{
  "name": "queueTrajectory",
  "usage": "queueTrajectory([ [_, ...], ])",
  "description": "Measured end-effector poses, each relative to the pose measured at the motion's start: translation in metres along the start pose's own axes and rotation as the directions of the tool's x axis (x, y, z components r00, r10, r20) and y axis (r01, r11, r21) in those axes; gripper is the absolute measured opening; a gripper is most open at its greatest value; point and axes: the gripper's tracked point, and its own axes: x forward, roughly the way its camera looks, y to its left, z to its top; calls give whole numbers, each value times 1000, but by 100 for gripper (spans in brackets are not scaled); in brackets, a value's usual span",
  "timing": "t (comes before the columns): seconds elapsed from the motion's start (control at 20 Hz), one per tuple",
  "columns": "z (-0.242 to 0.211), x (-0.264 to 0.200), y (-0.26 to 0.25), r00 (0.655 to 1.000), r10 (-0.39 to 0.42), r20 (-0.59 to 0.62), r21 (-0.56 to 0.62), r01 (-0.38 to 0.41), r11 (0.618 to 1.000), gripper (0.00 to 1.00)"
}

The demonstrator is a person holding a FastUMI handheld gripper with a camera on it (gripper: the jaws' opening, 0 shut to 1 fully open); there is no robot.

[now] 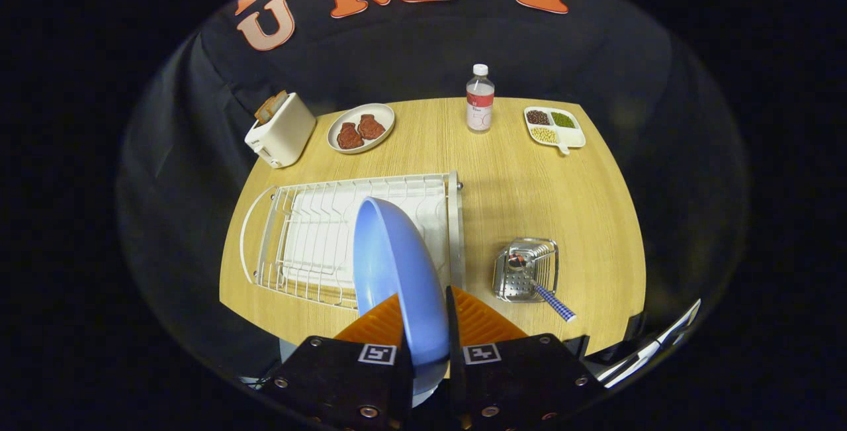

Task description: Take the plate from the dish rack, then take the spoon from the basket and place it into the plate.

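Clamped edge-on between both fingers of the hand-held gripper [427, 325]: a round, smooth pale-blue plate [395, 272], standing on its rim, hollow face turned left, over the white wire dish rack [311, 232]. Right of the rack, a small steel mesh basket [526, 271] holding a spoon [544, 292], checked blue handle pointing out toward the fingers, bowl seemingly down inside. Beneath everything, a light wooden table [529, 199], black cloth behind.

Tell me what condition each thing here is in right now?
Gripper: shut on the plate.
Blue plate: held on edge, lifted over the dish rack.
Dish rack: holds no dishes.
Spoon: lying in the basket, handle sticking out.
Bottle: upright, capped.
Toaster: bread in slot.
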Motion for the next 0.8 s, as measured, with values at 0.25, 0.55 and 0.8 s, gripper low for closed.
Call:
queueTrajectory([
  [0.25, -64, 7, -9, 996, 75, -43, 50, -72, 996, 22],
  [0.55, -128, 21, -13, 980, 169, -106, 119, -157, 980, 22],
  [0.8, -160, 38, -9, 965, 230, -124, 189, -205, 960, 22],
])
